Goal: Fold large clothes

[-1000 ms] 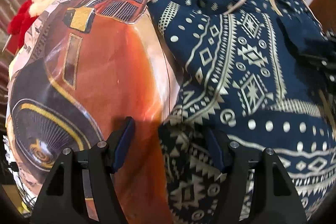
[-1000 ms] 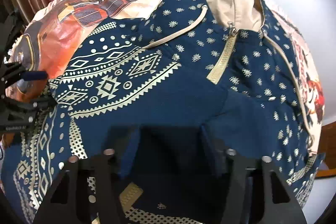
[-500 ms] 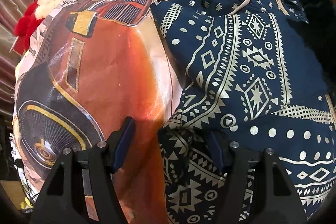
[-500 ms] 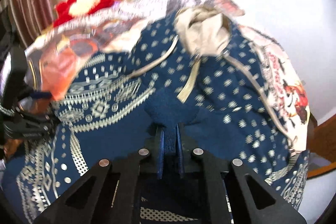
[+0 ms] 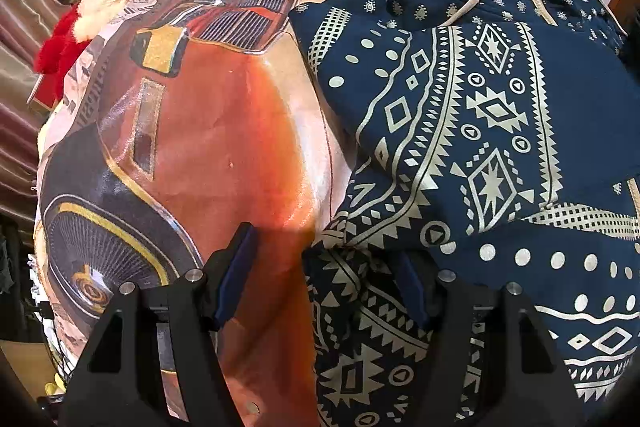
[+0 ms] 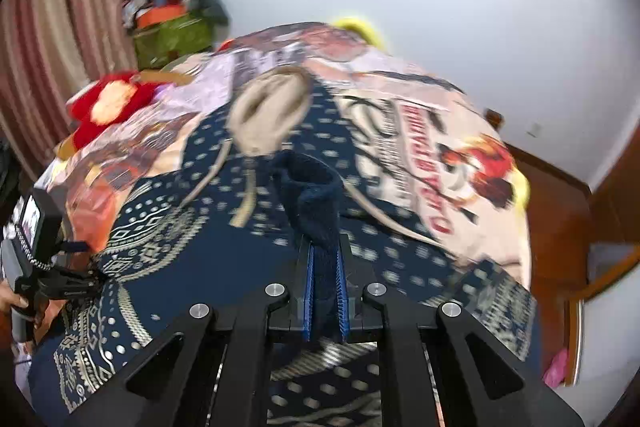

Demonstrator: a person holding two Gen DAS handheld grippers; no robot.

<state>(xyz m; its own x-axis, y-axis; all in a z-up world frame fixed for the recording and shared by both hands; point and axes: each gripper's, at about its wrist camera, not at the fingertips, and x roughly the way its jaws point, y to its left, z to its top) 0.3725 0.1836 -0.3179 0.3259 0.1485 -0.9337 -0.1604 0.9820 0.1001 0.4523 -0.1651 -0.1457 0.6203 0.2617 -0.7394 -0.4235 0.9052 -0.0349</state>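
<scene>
Right gripper (image 6: pixel 324 275) clamped on hoodie (image 6: pixel 256 255) cuff, left gripper (image 5: pixel 324 267) apart; folding on bed (image 5: pixel 224 131) barely begun

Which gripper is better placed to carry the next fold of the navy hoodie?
Right. The right gripper is shut on a pinched ridge of the navy hoodie. The left gripper is open at the hoodie's edge over the printed bedspread, gripping nothing.

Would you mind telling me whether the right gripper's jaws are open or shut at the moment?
Shut. In the right wrist view the right gripper has its blue pads pressed together on a pinch of the navy hoodie.
</scene>
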